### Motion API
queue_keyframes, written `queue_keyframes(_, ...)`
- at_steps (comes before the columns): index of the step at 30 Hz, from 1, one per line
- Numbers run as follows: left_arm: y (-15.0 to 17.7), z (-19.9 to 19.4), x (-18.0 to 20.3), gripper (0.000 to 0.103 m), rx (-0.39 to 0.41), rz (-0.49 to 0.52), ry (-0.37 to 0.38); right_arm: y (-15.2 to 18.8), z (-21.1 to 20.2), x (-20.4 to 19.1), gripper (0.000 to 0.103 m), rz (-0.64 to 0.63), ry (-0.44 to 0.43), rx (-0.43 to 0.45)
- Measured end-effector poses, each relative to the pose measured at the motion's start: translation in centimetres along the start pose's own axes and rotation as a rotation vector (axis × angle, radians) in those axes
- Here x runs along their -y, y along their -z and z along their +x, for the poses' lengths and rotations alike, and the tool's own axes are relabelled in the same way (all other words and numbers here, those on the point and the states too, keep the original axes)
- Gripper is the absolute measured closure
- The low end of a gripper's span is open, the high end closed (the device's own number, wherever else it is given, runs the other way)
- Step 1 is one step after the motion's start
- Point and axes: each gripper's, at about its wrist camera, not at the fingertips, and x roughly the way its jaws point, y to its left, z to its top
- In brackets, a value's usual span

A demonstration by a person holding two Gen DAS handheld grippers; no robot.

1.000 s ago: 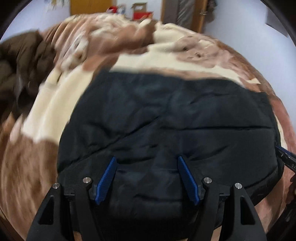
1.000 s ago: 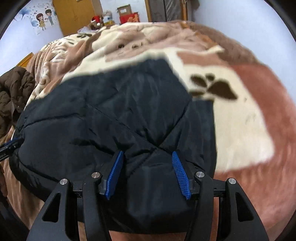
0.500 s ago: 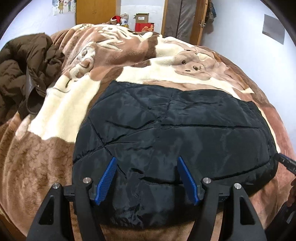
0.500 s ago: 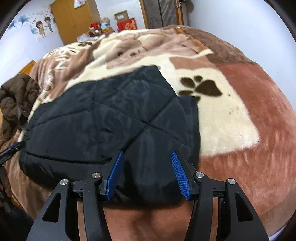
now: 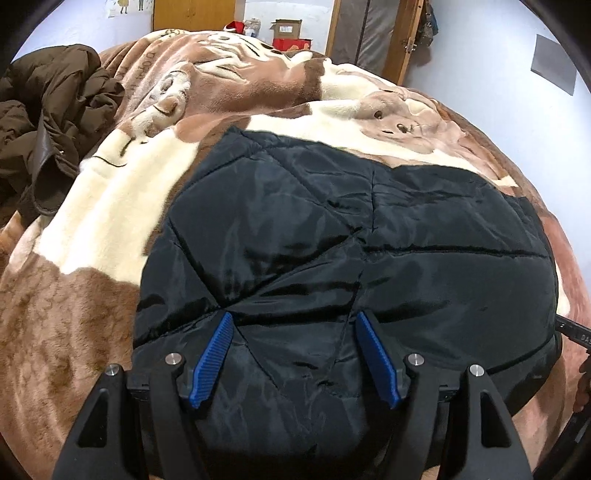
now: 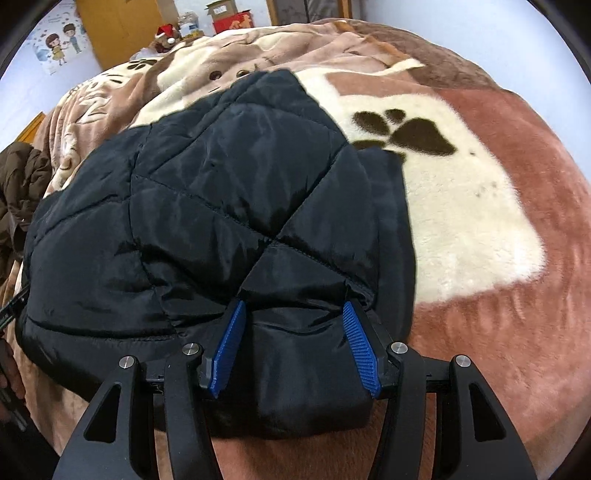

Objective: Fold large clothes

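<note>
A black quilted jacket [image 5: 351, 240] lies folded into a thick bundle on a brown and cream plush blanket [image 5: 110, 221]; it also shows in the right wrist view [image 6: 207, 206]. My left gripper [image 5: 291, 325] is open, its blue fingers spread over the jacket's near edge on the left side. My right gripper [image 6: 291, 314] is open over the jacket's near right corner, with padded fabric bulging between its fingers. Neither gripper pinches the cloth. The right gripper's tip [image 5: 576, 332] shows at the left wrist view's right edge.
A crumpled brown coat [image 5: 48, 122] lies on the bed at the far left, also in the right wrist view [image 6: 18, 184]. A wooden wardrobe [image 5: 192, 14], boxes [image 5: 288, 33] and a door [image 5: 373, 33] stand beyond the bed. White walls surround.
Both grippers have pulled back and then come in lower at the jacket's near edge. The jacket lies still on the blanket, and its near right corner now bulges between the right fingers.
</note>
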Motion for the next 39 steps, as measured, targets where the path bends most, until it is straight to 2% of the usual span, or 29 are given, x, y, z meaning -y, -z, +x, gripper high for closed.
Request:
queue_keyframes(4,-0.4,-3.1,-0.8,0.033,0.066,-0.018,0.023,-0.7,-4.3,0.2,0.048,0.006,-0.054,0.12)
queue_keyframes(8,-1.4,-3.4,-2.0,0.033,0.089,-0.024,-0.007,-2.6,-4.7,0.1,0.048,-0.022,-0.052,0.162)
queue_keyframes(11,-2.3,-1.7,-3.1,0.033,0.066,-0.041,-0.032,-4.2,-2.3,0.5,0.048,-0.02,-0.042,0.133)
queue_keyframes(13,-2.4,0.0,-4.0,0.033,0.039,-0.049,-0.055,-4.6,0.4,1.1,0.048,-0.003,-0.014,0.07)
queue_keyframes(15,-2.0,1.6,-5.0,0.031,0.019,-0.077,-0.033,-4.4,2.7,2.0,0.048,0.031,-0.039,0.031)
queue_keyframes(17,-1.7,2.4,-5.5,0.029,0.02,-0.101,-0.008,-3.9,3.8,2.5,0.046,0.053,-0.069,0.03)
queue_keyframes(23,-1.4,2.3,-5.0,0.029,0.017,-0.09,-0.024,-4.0,3.3,2.5,0.045,0.058,-0.05,0.022)
queue_keyframes(25,-1.3,1.1,-4.7,0.03,0.015,-0.089,-0.032,-3.9,1.8,2.0,0.045,0.042,-0.024,0.041)
queue_keyframes(31,0.3,-4.9,-4.1,0.031,0.075,-0.048,-0.005,-0.6,-3.7,1.7,0.044,0.01,-0.057,0.125)
queue_keyframes(35,1.8,-6.5,-4.9,0.031,0.066,-0.063,-0.005,1.6,-4.3,2.8,0.044,0.033,-0.071,0.109)
queue_keyframes(39,2.1,-6.9,-6.0,0.031,0.058,-0.083,-0.036,2.0,-4.3,3.4,0.044,0.046,-0.07,0.109)
